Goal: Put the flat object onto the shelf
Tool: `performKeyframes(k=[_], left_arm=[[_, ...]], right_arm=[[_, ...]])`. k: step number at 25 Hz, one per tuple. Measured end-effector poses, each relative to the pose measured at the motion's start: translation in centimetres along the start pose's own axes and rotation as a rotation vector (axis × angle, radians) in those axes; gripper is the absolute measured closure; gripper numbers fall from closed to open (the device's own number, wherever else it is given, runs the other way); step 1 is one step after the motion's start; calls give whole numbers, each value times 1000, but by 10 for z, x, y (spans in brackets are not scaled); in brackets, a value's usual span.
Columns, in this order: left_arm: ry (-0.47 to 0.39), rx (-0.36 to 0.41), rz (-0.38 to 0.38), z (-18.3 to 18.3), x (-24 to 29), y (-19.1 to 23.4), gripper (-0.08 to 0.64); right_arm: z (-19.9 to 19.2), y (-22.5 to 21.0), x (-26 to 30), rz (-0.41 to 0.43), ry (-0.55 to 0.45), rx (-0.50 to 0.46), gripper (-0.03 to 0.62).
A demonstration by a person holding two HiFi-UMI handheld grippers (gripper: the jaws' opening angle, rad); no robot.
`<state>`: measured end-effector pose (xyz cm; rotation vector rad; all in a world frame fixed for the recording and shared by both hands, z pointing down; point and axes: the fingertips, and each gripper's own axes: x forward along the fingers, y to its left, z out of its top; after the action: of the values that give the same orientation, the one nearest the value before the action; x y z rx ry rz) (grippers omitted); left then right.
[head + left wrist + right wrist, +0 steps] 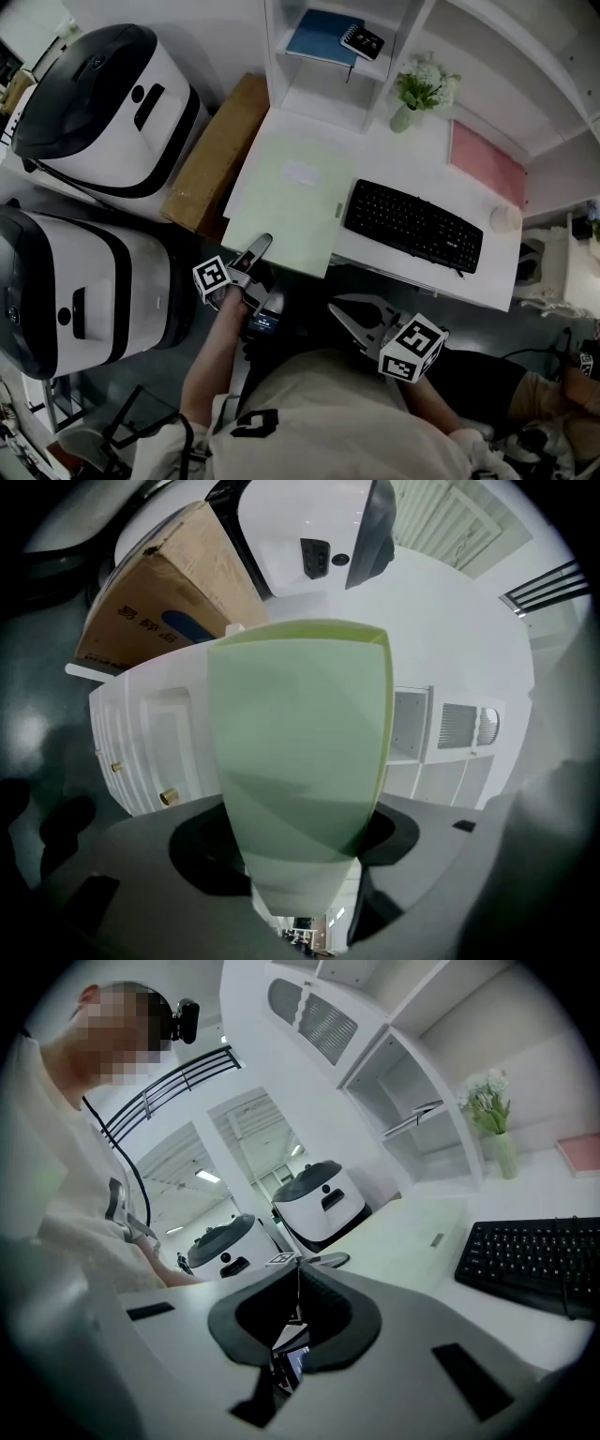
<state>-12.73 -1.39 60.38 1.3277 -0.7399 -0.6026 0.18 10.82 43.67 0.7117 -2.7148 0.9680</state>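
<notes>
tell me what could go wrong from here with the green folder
The green folder overhangs the desk's near edge, and the left gripper's jaws straddle it, apparently without clamping; it could slide off. Swung toward the shelf, it might clip the flower vase.

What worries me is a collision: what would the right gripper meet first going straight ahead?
Probably the left gripper: its marker cube sits beyond the right gripper's closed tips. Depth is unclear; a white machine stands farther back.
</notes>
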Motion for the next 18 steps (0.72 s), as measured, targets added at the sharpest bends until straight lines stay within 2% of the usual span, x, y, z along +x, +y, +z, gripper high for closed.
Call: performKeyframes(k=[18], left_arm=[[-4, 19, -30, 6, 12, -36, 261]], right_arm=[[24, -17, -4, 26, -24, -24, 568]])
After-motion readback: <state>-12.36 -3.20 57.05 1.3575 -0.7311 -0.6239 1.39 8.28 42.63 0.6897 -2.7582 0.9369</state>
